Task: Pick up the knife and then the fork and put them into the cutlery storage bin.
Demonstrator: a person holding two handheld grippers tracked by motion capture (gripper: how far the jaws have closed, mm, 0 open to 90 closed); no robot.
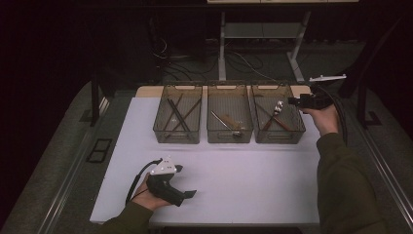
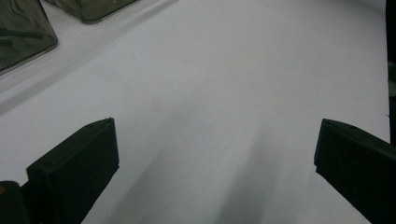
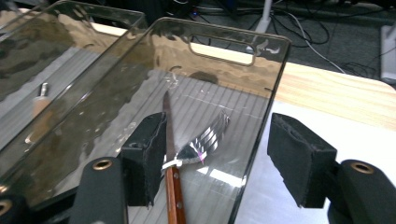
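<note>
Three smoky clear bins stand in a row at the back of the white table (image 1: 234,185). The right bin (image 1: 279,138) (image 3: 224,31) holds a metal fork (image 1: 277,108) (image 3: 208,140) lying next to a wooden-handled knife (image 3: 173,186). My right gripper (image 1: 293,101) (image 3: 217,125) hovers at this bin's right wall, open, one jaw over the inside and the other outside; its pads touch nothing. Near the table's front left, my left gripper (image 1: 185,181) (image 2: 215,128) rests low over bare tabletop, open with nothing between its jaws.
The left bin (image 1: 177,139) holds dark sticks and the middle bin (image 1: 229,139) holds wooden-handled cutlery. A wooden strip (image 3: 327,93) runs behind the bins. Table legs and cables sit on the floor beyond.
</note>
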